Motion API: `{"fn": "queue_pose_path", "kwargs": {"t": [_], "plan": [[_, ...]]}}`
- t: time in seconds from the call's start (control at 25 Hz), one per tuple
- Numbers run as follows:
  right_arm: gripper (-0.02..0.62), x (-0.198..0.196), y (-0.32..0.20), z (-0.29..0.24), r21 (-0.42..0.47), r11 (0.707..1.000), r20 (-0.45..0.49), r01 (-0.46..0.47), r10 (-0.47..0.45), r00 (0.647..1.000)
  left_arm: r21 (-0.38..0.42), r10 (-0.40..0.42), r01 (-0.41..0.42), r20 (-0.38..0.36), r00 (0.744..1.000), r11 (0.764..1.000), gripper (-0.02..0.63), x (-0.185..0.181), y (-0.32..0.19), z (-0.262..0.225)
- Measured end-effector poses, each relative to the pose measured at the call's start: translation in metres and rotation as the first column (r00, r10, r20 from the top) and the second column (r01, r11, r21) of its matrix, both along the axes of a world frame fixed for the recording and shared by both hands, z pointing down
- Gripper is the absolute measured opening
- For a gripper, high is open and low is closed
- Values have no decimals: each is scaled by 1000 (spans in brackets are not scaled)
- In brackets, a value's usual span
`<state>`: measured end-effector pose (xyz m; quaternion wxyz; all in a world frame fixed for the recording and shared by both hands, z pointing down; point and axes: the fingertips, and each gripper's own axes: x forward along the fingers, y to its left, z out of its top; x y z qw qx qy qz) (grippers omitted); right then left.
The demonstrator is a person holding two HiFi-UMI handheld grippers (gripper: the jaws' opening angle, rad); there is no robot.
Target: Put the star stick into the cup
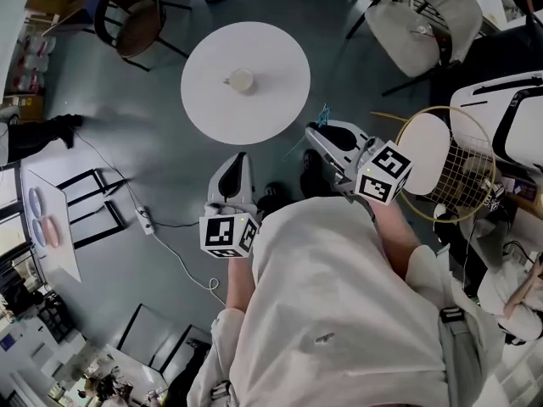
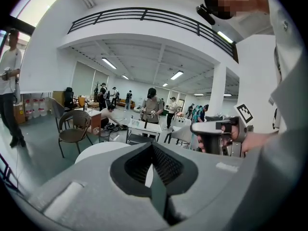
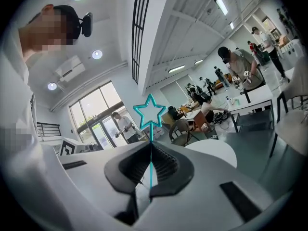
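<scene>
Head view, carry step: pinching the star stick (image 1: 323, 114) in the right gripper (image 1: 316, 134), well apart from the cup (image 1: 242, 80) on the table (image 1: 212, 100). Left gripper (image 1: 237, 164) pressed together, empty. Next up, probably: reaching above the cup, tipping the stick down.

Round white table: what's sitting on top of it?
Only a small white cup, near the middle of the round white table. The star stick isn't there; the right gripper holds it. The tabletop hides the floor beneath.

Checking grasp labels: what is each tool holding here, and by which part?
The right tool is shut on the star stick, gripping its thin stem below the star. The left tool is shut and holds nothing.
</scene>
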<state>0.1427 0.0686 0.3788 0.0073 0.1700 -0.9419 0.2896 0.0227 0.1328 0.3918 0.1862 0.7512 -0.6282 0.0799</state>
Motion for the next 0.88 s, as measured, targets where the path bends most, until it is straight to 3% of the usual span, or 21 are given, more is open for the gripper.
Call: {"fn": "queue_pose_path", "kwargs": {"t": [0.28,0.52,0.88], "plan": [[14,1,-7,19,-60,996,-8,60,-61,998,-45,-52,52,2,999,998,11,9,-1,7],[12,-19,-10,17,-76,993,45,89,-85,995,-56,-80,80,-7,997,995,11,-6,3,8],[13,-43,-26,11,-62,997,-2,48,-48,999,-24,-27,26,-57,998,999,11,-32,-33,9]]}}
